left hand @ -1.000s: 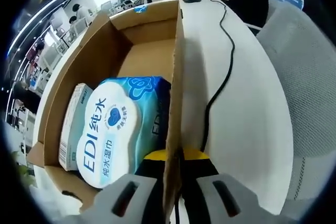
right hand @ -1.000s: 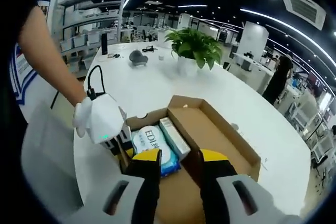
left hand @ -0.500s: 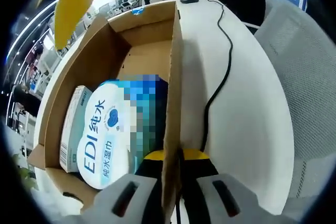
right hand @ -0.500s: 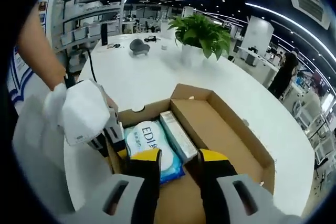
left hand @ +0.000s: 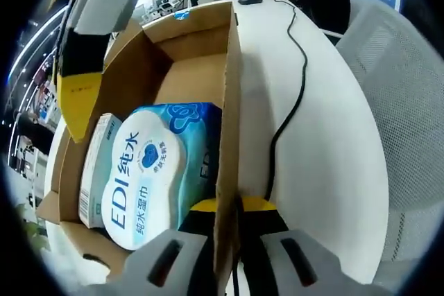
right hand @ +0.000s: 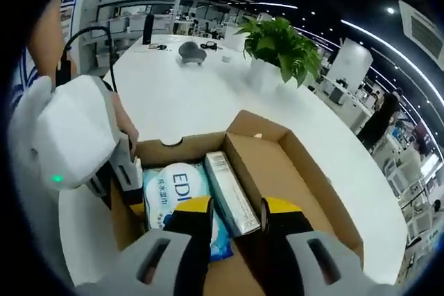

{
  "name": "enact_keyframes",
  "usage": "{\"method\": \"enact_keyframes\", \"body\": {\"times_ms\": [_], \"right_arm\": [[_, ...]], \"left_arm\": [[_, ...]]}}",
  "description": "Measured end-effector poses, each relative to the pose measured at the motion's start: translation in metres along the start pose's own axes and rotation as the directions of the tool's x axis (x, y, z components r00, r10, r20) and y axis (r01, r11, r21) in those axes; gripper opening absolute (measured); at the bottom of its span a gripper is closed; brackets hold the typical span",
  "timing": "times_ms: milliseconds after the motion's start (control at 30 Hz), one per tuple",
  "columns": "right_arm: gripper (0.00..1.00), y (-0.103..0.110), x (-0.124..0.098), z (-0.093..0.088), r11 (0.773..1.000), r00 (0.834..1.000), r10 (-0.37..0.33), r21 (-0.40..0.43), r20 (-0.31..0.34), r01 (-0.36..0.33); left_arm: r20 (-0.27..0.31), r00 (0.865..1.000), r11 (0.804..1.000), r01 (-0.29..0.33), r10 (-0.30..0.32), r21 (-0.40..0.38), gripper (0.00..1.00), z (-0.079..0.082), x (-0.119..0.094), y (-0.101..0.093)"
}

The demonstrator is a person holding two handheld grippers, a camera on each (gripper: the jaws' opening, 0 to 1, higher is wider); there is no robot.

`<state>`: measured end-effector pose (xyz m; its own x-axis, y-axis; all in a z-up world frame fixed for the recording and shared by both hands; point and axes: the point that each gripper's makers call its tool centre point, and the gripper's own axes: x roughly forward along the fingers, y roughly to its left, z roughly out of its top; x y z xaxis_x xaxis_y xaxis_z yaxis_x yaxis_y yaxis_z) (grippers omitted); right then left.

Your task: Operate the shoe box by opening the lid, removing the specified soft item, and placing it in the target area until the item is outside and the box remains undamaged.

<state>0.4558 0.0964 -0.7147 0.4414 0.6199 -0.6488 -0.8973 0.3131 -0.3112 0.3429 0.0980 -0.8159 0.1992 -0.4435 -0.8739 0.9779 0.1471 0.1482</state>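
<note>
Two grippers are at work on the open shoe box [left hand: 201, 67], each for its own reason. My left gripper [left hand: 225, 202] has its jaws closed on the box's side wall, one finger inside and one outside, so the cardboard stays put on the white table [left hand: 326, 143] while I reach in. My right gripper [right hand: 234, 206] hangs over the box's near end with its jaws parted and nothing between them, lined up above the contents; in the left gripper view one yellow-tipped jaw of it reaches in over the far wall.

The soft item, a pack of wet wipes [left hand: 149, 171] with a blue and white label, lies flat on the box floor, pressed against the wall that I pinch. A slim carton [right hand: 229, 192] lies alongside it, touching. The wipes sit at the same end as my holding hand, which I judge keeps the pull short and the wall braced. A black cable [left hand: 291, 81] runs across the table outside the box, and a potted plant [right hand: 277, 43] stands well apart.
</note>
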Motion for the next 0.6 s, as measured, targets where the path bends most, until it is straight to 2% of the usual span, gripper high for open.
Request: {"method": "enact_keyframes", "body": {"times_ms": [67,333,433,467,500,533,600], "right_arm": [[0.24,0.002,0.003,0.000,0.999,1.000,0.005,-0.033,-0.002,-0.005],[0.20,0.005,0.025,-0.007,0.998,0.998,0.039,-0.057,-0.040,-0.041],[0.18,0.007,0.032,-0.007,0.999,0.998,0.034,-0.030,-0.047,-0.035],[0.19,0.010,0.034,-0.009,0.998,0.998,0.038,-0.039,-0.052,-0.040],[0.19,0.011,0.036,-0.014,0.995,0.996,0.035,-0.091,-0.080,-0.042],[0.18,0.007,0.037,-0.016,0.991,0.996,0.002,-0.133,-0.091,-0.014],[0.18,0.007,0.038,-0.013,0.997,0.998,0.002,-0.078,-0.068,-0.007]], "left_arm": [[-0.001,1.000,1.000,0.000,0.000,-0.003,0.03,0.000,0.000,0.000],[-0.001,1.000,1.000,0.001,-0.001,-0.003,0.03,0.000,-0.001,0.001],[-0.001,1.000,1.000,0.002,-0.002,-0.001,0.03,0.000,-0.001,0.001],[-0.001,1.000,1.000,0.002,-0.002,-0.001,0.03,0.000,-0.001,0.000],[0.000,1.000,1.000,0.001,-0.001,0.000,0.03,0.000,-0.001,0.000],[-0.001,1.000,1.000,0.001,-0.001,-0.002,0.03,0.000,-0.001,0.000],[-0.003,1.000,1.000,0.002,-0.002,-0.007,0.03,0.000,-0.001,0.000]]}}
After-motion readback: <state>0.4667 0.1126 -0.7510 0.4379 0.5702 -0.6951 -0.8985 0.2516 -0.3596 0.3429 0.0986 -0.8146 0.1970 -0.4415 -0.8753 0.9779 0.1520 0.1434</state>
